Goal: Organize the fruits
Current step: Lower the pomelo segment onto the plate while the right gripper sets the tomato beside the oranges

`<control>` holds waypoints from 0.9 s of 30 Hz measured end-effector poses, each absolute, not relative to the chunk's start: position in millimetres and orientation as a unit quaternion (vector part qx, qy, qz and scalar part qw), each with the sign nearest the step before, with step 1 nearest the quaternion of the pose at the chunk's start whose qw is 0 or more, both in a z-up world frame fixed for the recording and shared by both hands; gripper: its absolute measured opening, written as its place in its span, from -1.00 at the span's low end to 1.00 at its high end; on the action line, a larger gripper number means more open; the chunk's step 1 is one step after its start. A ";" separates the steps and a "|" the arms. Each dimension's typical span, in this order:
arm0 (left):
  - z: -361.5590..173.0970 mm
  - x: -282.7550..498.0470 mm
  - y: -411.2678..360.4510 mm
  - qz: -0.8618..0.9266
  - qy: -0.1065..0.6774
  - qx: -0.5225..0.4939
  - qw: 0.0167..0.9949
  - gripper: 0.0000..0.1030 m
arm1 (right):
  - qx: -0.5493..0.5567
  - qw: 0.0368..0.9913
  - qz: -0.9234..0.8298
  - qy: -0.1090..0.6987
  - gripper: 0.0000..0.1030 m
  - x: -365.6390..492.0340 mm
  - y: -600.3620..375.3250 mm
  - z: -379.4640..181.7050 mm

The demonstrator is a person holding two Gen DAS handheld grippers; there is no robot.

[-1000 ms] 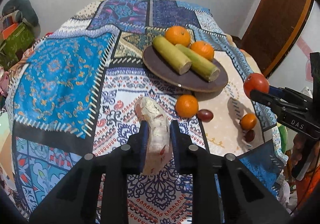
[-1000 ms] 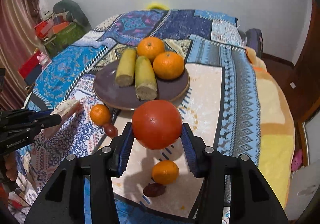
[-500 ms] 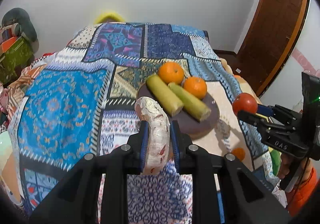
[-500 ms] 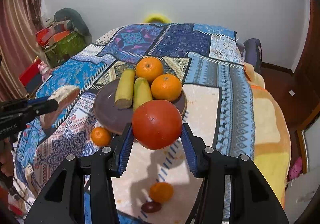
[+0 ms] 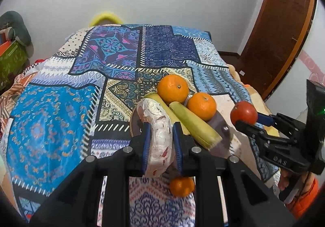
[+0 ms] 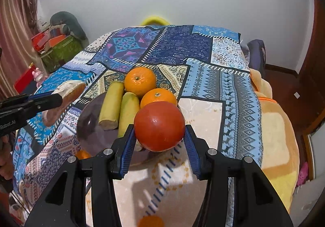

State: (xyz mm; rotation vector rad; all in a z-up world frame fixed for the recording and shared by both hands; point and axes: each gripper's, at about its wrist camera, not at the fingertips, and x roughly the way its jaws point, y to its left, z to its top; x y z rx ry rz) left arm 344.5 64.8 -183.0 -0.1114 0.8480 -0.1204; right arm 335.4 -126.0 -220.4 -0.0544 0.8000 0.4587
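Observation:
My left gripper (image 5: 160, 141) is shut on a pale, curved dragon-fruit slice (image 5: 157, 125) and holds it above the near-left rim of the dark plate (image 5: 222, 127). My right gripper (image 6: 159, 137) is shut on a red tomato (image 6: 159, 125), held above the plate's near edge (image 6: 89, 125). On the plate lie two oranges (image 6: 140, 82) (image 6: 158, 96) and two yellow-green sugarcane pieces (image 6: 110, 103). The right gripper with the tomato (image 5: 243, 112) shows at the right of the left wrist view. The slice (image 6: 65, 97) shows at the left of the right wrist view.
A small orange (image 5: 180, 185) lies on the patterned cloth (image 5: 50, 115) under the left gripper. Another small orange (image 6: 150, 222) lies near the cloth's front edge. Boxes and bags (image 6: 59, 48) stand at the left. A wooden door (image 5: 280, 34) is at the right.
Both grippers have moved forward over the table toward the plate, carrying the slice and the tomato. The loose small fruits on the cloth have slid toward the bottom of both views.

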 end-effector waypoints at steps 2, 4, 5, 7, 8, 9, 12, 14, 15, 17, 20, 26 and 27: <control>-188.9 356.4 66.6 -0.056 0.415 -0.060 0.906 -0.58 | -0.026 0.894 0.223 0.388 -0.14 339.3 -124.1 -224.0; -194.3 367.0 67.7 -0.056 0.418 -0.068 0.904 -0.58 | -0.026 0.893 0.224 0.390 -0.14 342.9 -122.8 -227.8; -196.9 371.9 67.4 -0.054 0.419 -0.070 0.904 -0.58 | -0.026 0.892 0.226 0.392 -0.14 344.4 -122.0 -229.8; -201.7 377.4 65.0 -0.049 0.419 -0.066 0.904 -0.58 | -0.028 0.890 0.227 0.395 -0.14 347.1 -119.7 -233.7; -203.8 378.8 63.1 -0.046 0.419 -0.062 0.905 -0.58 | -0.030 0.889 0.228 0.396 -0.14 348.5 -118.5 -236.0; -207.0 380.3 60.8 -0.043 0.420 -0.057 0.905 -0.58 | -0.031 0.888 0.228 0.398 -0.14 349.7 -117.4 -238.0; -216.5 382.6 53.8 -0.040 0.427 -0.043 0.902 -0.57 | -0.034 0.884 0.229 0.405 -0.14 353.7 -115.0 -244.2; -218.9 380.7 49.6 -0.038 0.423 -0.029 0.905 -0.57 | -0.034 0.882 0.230 0.411 -0.14 355.8 -114.5 -248.1; -219.5 380.6 49.0 -0.040 0.423 -0.027 0.905 -0.57 | -0.033 0.880 0.230 0.413 -0.14 356.5 -114.3 -249.8; -220.2 380.9 48.8 -0.050 0.428 -0.036 0.902 -0.57 | -0.031 0.878 0.229 0.419 -0.13 358.2 -114.4 -253.2; -220.1 380.8 50.4 -0.049 0.434 -0.044 0.899 -0.52 | -0.026 0.875 0.231 0.425 -0.11 359.6 -115.5 -255.6; -221.4 375.8 59.7 -0.046 0.448 -0.069 0.890 -0.28 | -0.035 0.877 0.227 0.423 -0.02 356.8 -116.1 -251.3; -220.7 373.3 60.7 -0.043 0.449 -0.067 0.890 -0.28 | -0.036 0.878 0.226 0.420 0.02 356.1 -116.8 -249.3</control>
